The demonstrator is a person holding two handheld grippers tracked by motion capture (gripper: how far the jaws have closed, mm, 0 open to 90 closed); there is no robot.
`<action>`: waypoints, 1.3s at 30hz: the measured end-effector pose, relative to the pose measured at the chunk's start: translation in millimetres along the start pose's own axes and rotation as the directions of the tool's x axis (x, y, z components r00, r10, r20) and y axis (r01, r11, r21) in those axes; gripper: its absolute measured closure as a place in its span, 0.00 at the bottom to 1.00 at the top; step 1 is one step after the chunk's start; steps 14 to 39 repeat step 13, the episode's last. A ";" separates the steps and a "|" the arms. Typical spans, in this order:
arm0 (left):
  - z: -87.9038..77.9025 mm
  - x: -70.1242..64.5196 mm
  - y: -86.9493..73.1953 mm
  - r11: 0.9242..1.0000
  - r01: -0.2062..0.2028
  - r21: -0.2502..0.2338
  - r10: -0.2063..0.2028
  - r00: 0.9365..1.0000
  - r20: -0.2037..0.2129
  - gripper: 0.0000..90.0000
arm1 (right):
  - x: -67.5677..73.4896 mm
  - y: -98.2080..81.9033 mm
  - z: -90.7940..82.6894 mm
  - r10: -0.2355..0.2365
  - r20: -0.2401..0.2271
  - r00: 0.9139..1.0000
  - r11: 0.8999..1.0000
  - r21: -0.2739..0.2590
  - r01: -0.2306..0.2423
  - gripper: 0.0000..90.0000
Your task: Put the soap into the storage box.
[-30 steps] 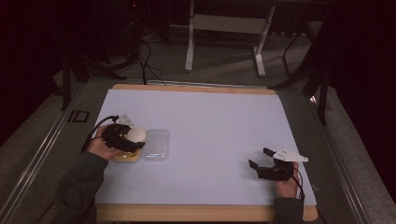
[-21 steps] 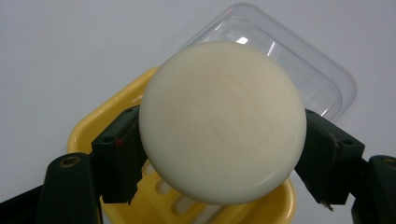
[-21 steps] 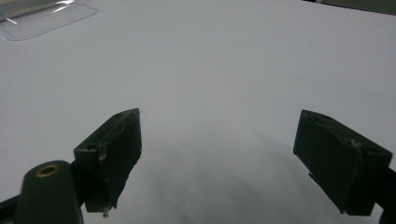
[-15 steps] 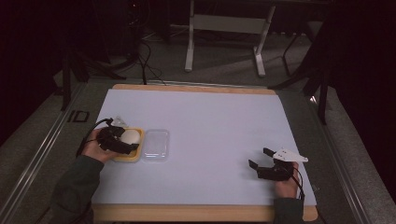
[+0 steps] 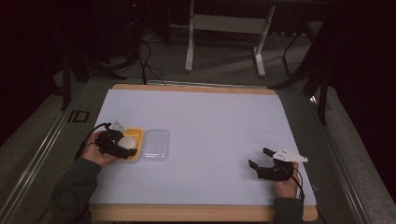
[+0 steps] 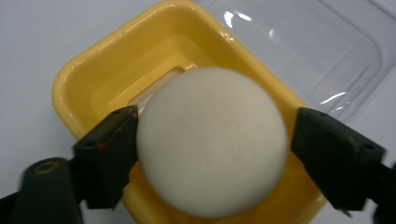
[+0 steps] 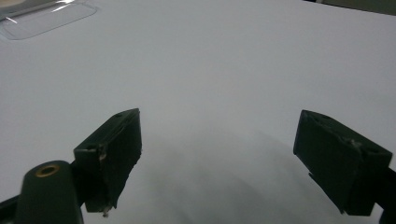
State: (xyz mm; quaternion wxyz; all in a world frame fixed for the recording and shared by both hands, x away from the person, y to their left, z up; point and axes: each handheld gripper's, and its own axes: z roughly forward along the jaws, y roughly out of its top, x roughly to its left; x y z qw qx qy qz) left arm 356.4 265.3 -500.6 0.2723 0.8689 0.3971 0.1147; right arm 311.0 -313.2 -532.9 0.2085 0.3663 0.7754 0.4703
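Lowered into the dish (image 5: 132,143) near the white table's (image 5: 215,126) left edge, left gripper (image 5: 122,145) has just spread around the ball (image 5: 126,142); right gripper (image 5: 260,157) spread, dark room beyond.

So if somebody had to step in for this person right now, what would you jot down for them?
Left gripper: its jaws have just been opening; the white ball sits between them with a gap at the right jaw, so it is let go or nearly so.
Right gripper: open, nothing between its jaws, resting low over the white table cover at the near right.
Things: the ball is over or in the yellow tray; the clear lid lies flat right beside the tray.
Done: ball brought to the tray.
Left, probably: draw the left gripper back, then perhaps fit the lid on the tray.
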 end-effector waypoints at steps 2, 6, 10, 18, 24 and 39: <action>-3.9 -0.9 1.5 1.000 -0.008 -0.009 0.007 1.000 -0.019 0.15 | 0.0 0.0 0.0 -0.001 -0.001 1.000 1.000 0.000 0.001 0.17; -11.9 -1.0 0.9 0.999 0.003 -0.047 -0.005 0.999 -0.045 0.13 | 0.1 0.1 0.1 -0.003 -0.001 1.000 1.000 0.001 0.003 0.17; -23.0 -2.8 -1.2 0.993 0.018 -0.112 -0.026 0.997 -0.069 0.11 | 0.0 0.1 0.2 -0.003 -0.001 1.000 1.000 0.001 0.003 0.17; -35.1 -9.9 -3.0 0.982 0.018 -0.187 -0.029 0.998 -0.060 0.14 | -0.4 0.4 1.2 0.009 0.002 1.000 1.000 0.010 -0.009 0.16; -35.1 -9.9 -3.0 0.982 0.018 -0.187 -0.029 0.998 -0.060 0.14 | -0.4 0.4 1.2 0.009 0.002 1.000 1.000 0.010 -0.009 0.16; -35.1 -9.9 -3.0 0.982 0.018 -0.187 -0.029 0.998 -0.060 0.14 | -0.4 0.4 1.2 0.009 0.002 1.000 1.000 0.010 -0.009 0.16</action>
